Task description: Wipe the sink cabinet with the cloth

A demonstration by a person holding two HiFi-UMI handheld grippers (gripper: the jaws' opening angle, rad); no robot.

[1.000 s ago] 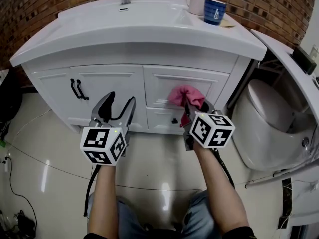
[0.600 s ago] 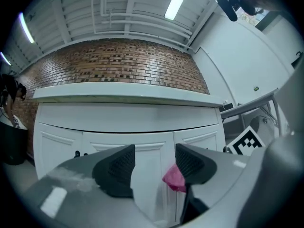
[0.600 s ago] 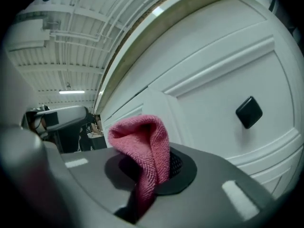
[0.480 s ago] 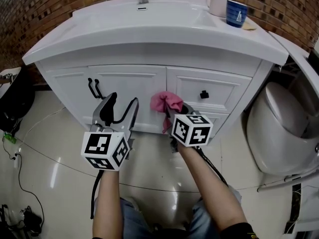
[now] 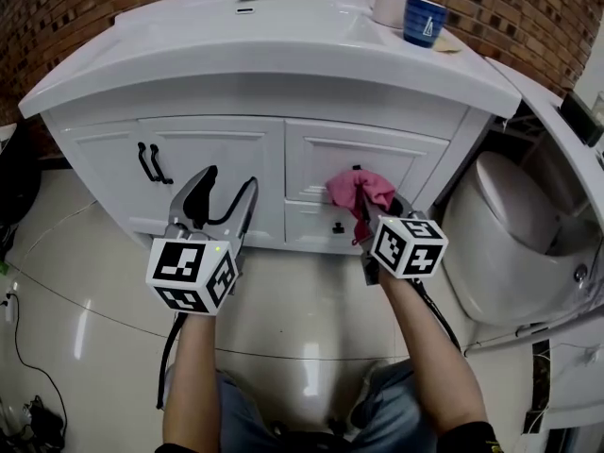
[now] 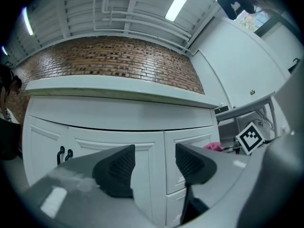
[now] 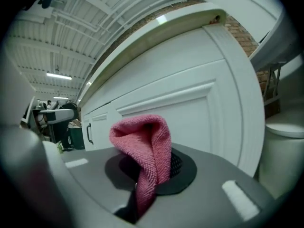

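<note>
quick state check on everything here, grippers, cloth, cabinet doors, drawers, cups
left gripper: open, nothing between its jaws
right gripper: shut on the pink cloth
pink cloth: bunched, held in front of the upper drawer
cabinet doors: closed
drawers: both closed
white mug: upright on the countertop
blue cup: upright beside the mug

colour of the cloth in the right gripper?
Pink. The cloth shows best in the right gripper view.
</note>
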